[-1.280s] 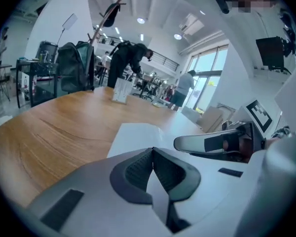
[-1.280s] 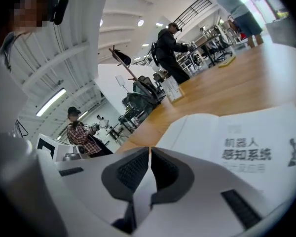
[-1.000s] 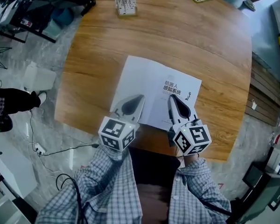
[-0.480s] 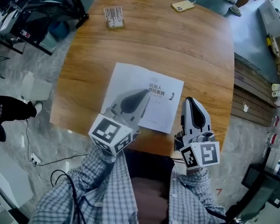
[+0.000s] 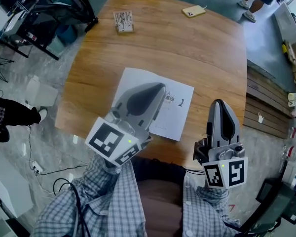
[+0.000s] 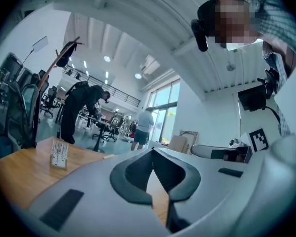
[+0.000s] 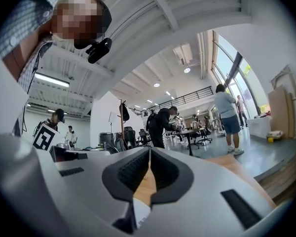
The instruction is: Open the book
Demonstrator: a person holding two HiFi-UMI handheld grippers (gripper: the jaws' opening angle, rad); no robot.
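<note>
A thin white book lies flat on the round wooden table, near the table's front edge, with dark title print on its upper face. My left gripper hangs above the book's left and middle part and hides it; its jaws are shut and hold nothing. My right gripper is off to the book's right, over the table's front rim, also shut and empty. In the left gripper view the left gripper points level across the table. The right gripper has a white corner of the book showing low between its jaws.
A yellow phone lies at the table's far edge. A small printed card stand stands at the far left. Chairs and gear crowd the floor to the left. Several people stand in the room beyond.
Both grippers have drawn back from the book and risen. The right one has moved right, off the cover, to the table's rim. The book lies as before.
</note>
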